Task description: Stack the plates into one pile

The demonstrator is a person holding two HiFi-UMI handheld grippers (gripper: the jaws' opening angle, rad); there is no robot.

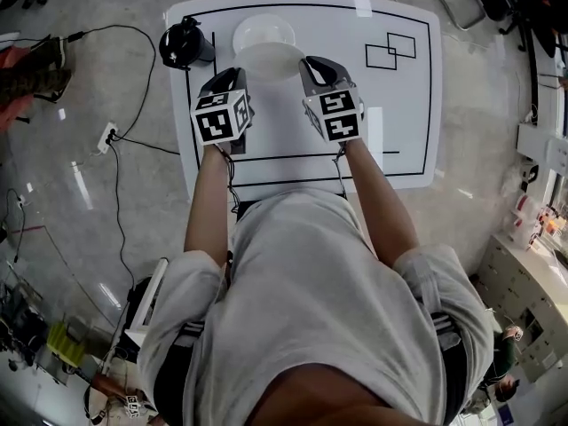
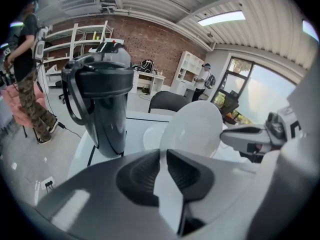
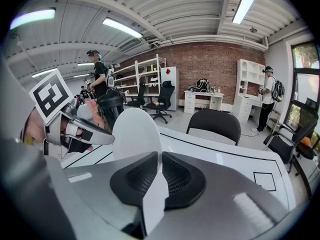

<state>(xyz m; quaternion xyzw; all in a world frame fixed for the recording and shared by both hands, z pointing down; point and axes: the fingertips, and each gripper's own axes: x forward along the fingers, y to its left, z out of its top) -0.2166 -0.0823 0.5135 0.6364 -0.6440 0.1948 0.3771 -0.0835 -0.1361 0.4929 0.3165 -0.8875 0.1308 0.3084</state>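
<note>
We hold one white plate (image 1: pixel 271 62) by its rim, pinched tight in the left gripper (image 1: pixel 236 72) and the right gripper (image 1: pixel 312 66), and next we must lay it gently on the other plate (image 1: pixel 264 27) at 12 o'clock on the desk (image 1: pixel 408 105).

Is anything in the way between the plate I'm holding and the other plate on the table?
Nothing visible. The held plate, clamped by the left gripper and right gripper, hangs close to the other plate; the black jug stands off to the left.
</note>
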